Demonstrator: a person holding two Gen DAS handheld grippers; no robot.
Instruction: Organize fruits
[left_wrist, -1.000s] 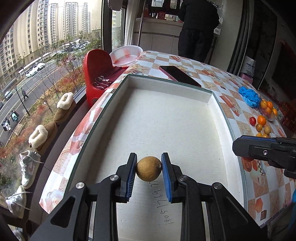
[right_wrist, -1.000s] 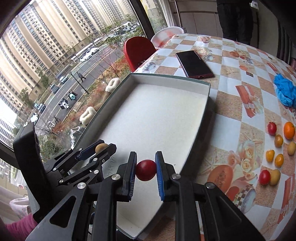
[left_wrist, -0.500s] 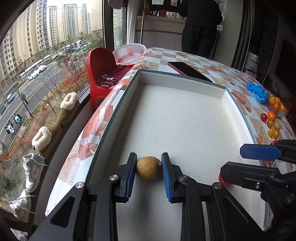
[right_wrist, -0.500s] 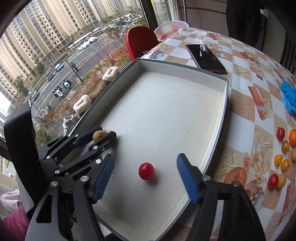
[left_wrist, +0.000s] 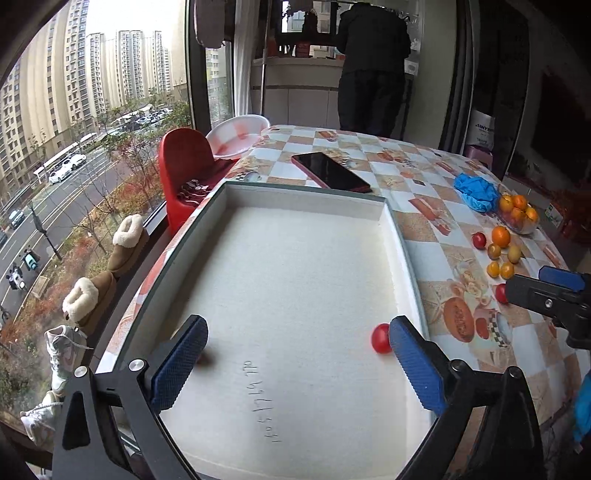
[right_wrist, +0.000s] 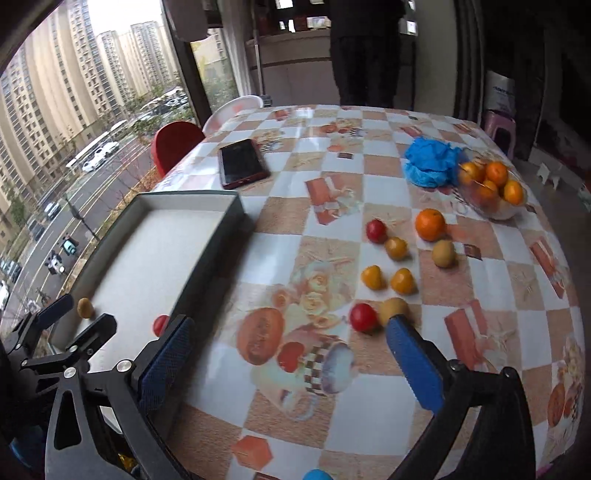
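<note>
On the checked oilcloth table (right_wrist: 332, 184), along its window-side edge: shallow white-lined rectangular tray (left_wrist: 400, 236). Inside, near the front wall: small brown round fruit (right_wrist: 84, 307) at left, small red round fruit (left_wrist: 380, 338) at right, well apart. Just behind the tray: flat dark phone in a red case (left_wrist: 330, 171). Right of the tray, on bare cloth: loose cluster of small red, yellow and orange fruits (right_wrist: 402, 281). Behind those: crumpled blue plastic glove (right_wrist: 430, 162), just beside clear glass bowl of oranges (right_wrist: 495, 212).
</note>
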